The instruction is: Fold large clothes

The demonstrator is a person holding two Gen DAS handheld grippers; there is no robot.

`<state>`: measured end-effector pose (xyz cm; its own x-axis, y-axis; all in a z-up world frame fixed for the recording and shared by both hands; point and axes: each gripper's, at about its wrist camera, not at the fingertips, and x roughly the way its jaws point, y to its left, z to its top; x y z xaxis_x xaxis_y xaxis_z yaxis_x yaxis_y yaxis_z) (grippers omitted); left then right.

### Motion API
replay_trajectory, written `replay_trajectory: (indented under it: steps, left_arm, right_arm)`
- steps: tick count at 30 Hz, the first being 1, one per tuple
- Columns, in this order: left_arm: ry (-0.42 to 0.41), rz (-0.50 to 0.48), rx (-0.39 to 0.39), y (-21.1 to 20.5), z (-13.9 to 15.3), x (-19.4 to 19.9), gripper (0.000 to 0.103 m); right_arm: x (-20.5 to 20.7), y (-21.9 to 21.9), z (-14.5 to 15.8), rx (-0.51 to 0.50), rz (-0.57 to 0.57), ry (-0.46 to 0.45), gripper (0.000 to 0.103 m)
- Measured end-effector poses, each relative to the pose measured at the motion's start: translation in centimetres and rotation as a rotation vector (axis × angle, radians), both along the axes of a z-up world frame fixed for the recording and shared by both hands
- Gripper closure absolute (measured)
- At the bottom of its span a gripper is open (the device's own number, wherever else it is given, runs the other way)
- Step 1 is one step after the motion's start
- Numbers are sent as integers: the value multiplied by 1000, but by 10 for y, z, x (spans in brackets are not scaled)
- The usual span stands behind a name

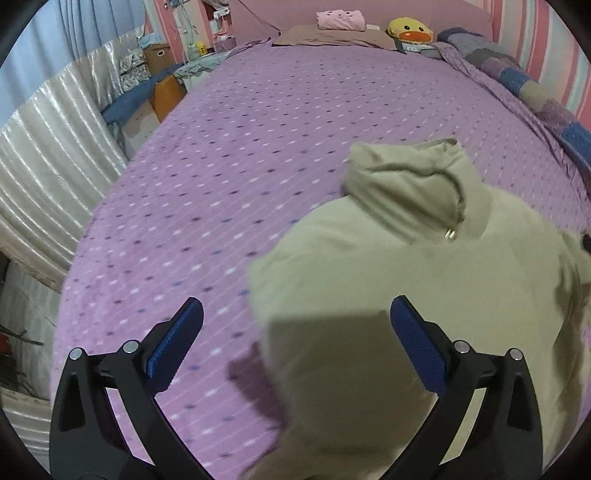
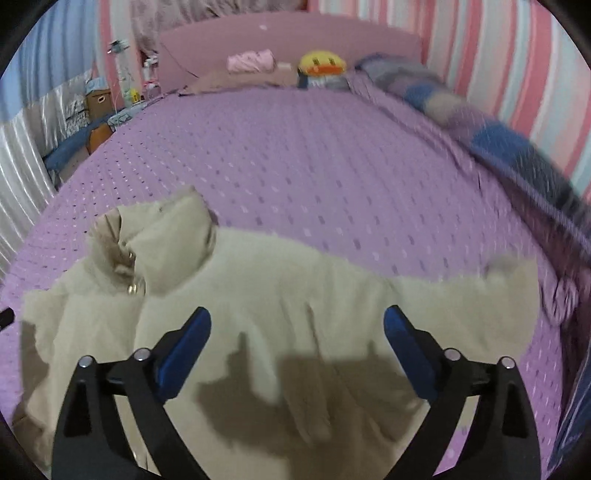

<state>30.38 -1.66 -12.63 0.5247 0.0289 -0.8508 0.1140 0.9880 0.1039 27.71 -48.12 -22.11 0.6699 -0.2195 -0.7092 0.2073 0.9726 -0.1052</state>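
This is a bedroom in a home. A wide bed [image 1: 258,155] with a purple dotted cover fills most of both views, with a pink headboard [image 2: 295,40] at its far end. Against the headboard lie a pillow [image 1: 332,37], a folded pink cloth [image 1: 340,18] and a yellow duck plush toy [image 1: 410,29]. A patchwork quilt [image 1: 524,77] runs along the striped wall [image 2: 509,66]. Curtains [image 1: 48,155] hang beside the bed, near a cardboard box [image 1: 157,55].

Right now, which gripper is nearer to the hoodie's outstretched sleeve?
Right. The right gripper hovers over the beige hoodie beside that sleeve; the left gripper is over the opposite edge.
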Motion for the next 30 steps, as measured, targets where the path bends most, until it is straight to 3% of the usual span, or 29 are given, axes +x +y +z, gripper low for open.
replay_trajectory:
  steps: [2,7,11,14,18,23,30]
  left_arm:
    - [7,7,-1,-17,-6,15,3]
    - [-11,68,24,-41,-33,50,3]
    - [-41,138,64,-41,-72,56,3]
    - [-155,128,55,-38,-83,41,3]
    - [-242,107,28,-32,-90,37,3]
    - [-199,81,-76,-14,-112,64,3]
    - [-178,80,-98,-13,-134,80,3]
  right_arm:
    - [17,18,-4,-57,4,-19,7]
    - [67,48,-21,-52,106,-43,7]
    - [84,55,-47,-102,140,-24,6]
    - [86,44,-80,-26,114,58,6]
    - [67,33,-91,79,61,-9,3]
    - [64,36,-100,94,21,-33,2]
    - [82,28,-118,159,30,-24,1]
